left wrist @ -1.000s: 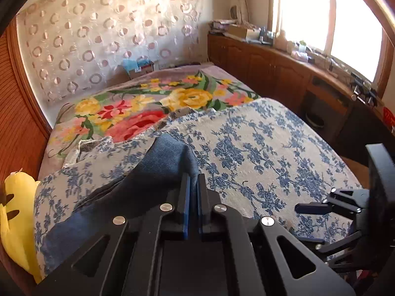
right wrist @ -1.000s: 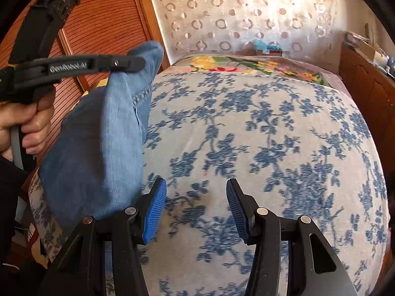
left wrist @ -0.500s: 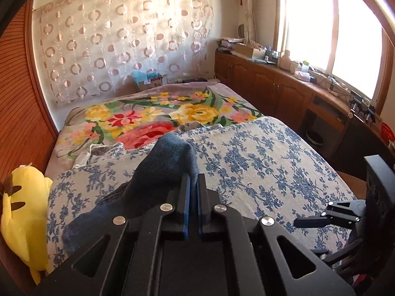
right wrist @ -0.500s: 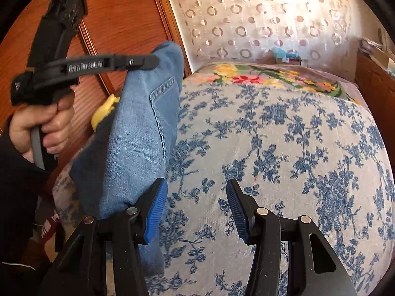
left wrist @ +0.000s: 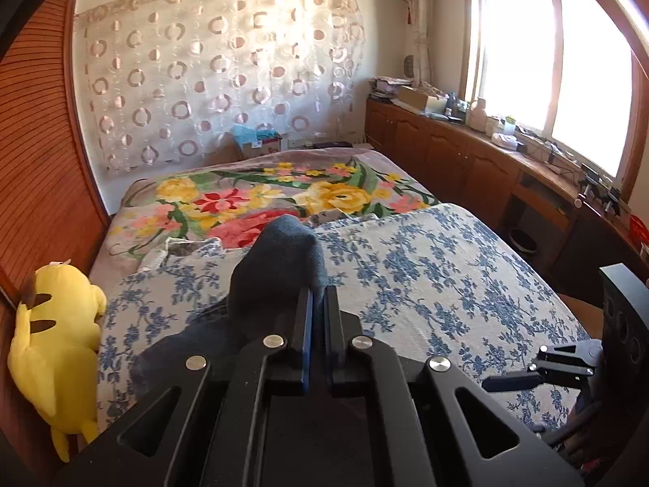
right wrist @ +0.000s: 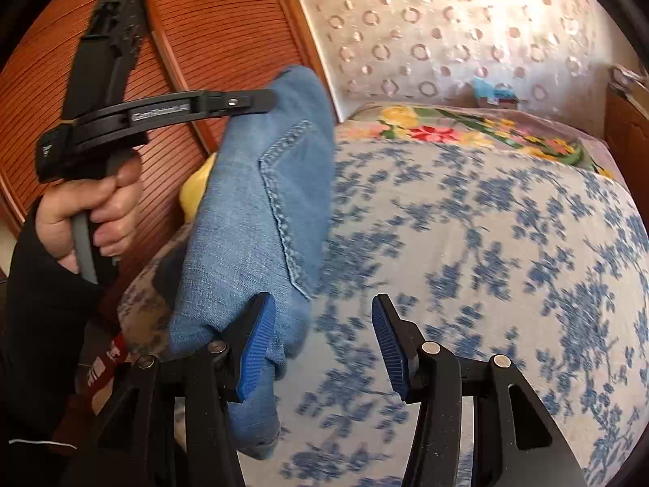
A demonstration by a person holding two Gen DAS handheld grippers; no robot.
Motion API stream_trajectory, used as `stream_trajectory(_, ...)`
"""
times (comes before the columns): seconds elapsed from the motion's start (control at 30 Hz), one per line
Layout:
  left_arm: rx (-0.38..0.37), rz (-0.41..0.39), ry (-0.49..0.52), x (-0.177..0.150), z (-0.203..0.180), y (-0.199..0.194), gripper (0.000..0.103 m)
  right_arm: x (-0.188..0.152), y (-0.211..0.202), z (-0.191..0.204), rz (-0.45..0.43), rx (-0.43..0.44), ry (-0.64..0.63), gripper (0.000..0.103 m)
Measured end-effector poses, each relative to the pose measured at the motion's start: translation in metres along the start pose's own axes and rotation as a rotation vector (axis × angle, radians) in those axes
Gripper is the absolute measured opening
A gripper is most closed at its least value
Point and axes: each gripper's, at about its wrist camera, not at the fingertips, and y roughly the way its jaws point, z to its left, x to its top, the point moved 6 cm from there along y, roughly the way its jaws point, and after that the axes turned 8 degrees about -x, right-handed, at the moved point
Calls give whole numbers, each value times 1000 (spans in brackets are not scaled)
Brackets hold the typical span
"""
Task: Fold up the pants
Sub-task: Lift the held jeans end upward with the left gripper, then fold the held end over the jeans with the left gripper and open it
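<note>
The blue denim pants (right wrist: pixel 259 211) hang from my left gripper (right wrist: pixel 267 99), which is shut on their top edge and holds them high above the bed's left side. In the left wrist view the left gripper (left wrist: pixel 318 296) is shut with the dark fold of the pants (left wrist: pixel 280 259) bulging over its tips. My right gripper (right wrist: pixel 320 337) is open and empty, low beside the hanging pants; its left finger (right wrist: pixel 255 341) is close against the denim. The right gripper (left wrist: pixel 539 369) also shows at the lower right of the left wrist view.
The bed carries a blue-flowered white cover (right wrist: pixel 486 243) and a bright floral blanket (left wrist: pixel 263 199) at the far end. A yellow plush toy (left wrist: pixel 56 337) lies at the bed's left edge by the wooden wall (left wrist: pixel 36 162). Wooden cabinets (left wrist: pixel 466 154) run under the window on the right.
My left gripper has lifted the pants higher off the bed, so more of them hangs free. My right gripper has stayed open beside them.
</note>
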Motion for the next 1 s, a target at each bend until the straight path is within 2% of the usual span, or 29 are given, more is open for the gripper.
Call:
stream_trajectory(0.23,46,-12,-28,-7,22,-19,5,8,12,44,-10,62,-65,52)
stream_trajectory(0.4,88,-18,-48,-17,43,-34,5,11,30,66,-8,124,-70,52)
stream_trajectory(0.6,141,-7,-77,-30,76,-39,5,21,42,90,-35,159,-97,53)
stream_trajectory(0.73,152,9,-105,-42,92,-34,5,25,29,79,-76,175,-72,53)
stream_trajectory(0.87,167,17,-120,-52,103,-31,6,22,17,58,-110,143,-49,53)
stream_trajectory(1.0,180,23,-127,-56,112,-30,6,18,29,48,-87,78,-51,53)
